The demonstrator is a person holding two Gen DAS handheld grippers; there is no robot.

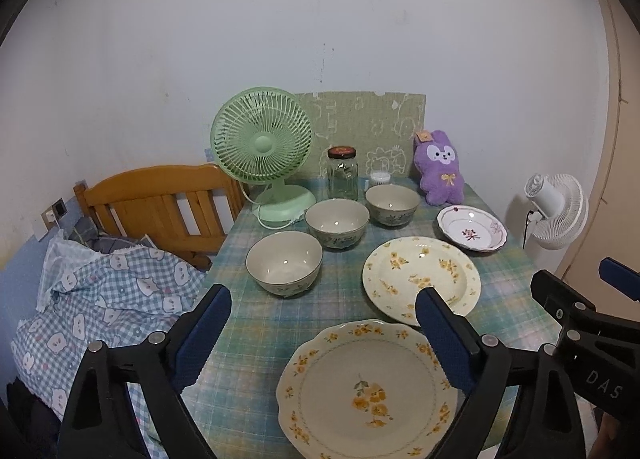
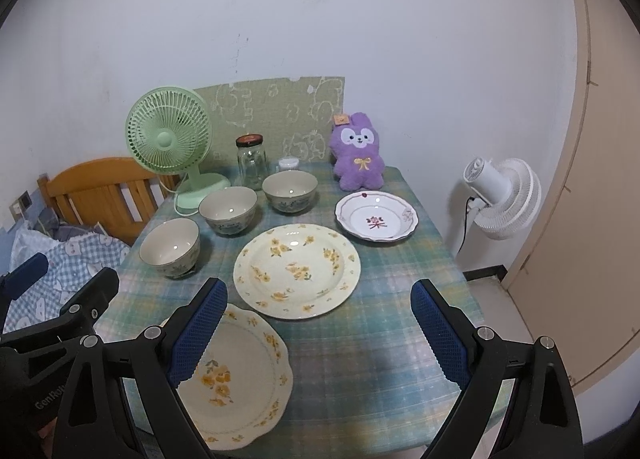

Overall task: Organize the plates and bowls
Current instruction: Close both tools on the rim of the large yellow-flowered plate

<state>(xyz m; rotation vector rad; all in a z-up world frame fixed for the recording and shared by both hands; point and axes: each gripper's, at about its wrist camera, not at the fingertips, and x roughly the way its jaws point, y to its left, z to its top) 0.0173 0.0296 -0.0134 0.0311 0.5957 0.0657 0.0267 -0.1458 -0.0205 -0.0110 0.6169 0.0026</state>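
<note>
Plates ran up the counter (image 1: 344, 295) from near to far: scalloped plate (image 1: 366, 389), round floral plate (image 1: 420, 279), small red-flowered plate (image 1: 472, 228). Left tongs (image 1: 322, 333) hung wide open and empty just above the scalloped plate, nearer than the equally open, empty right tongs (image 2: 320, 329).

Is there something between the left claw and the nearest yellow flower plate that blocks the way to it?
Nothing visible does. The left claw is open above the scalloped yellow flower plate, with only bare tablecloth around. The nearest bowl stands farther back.
</note>
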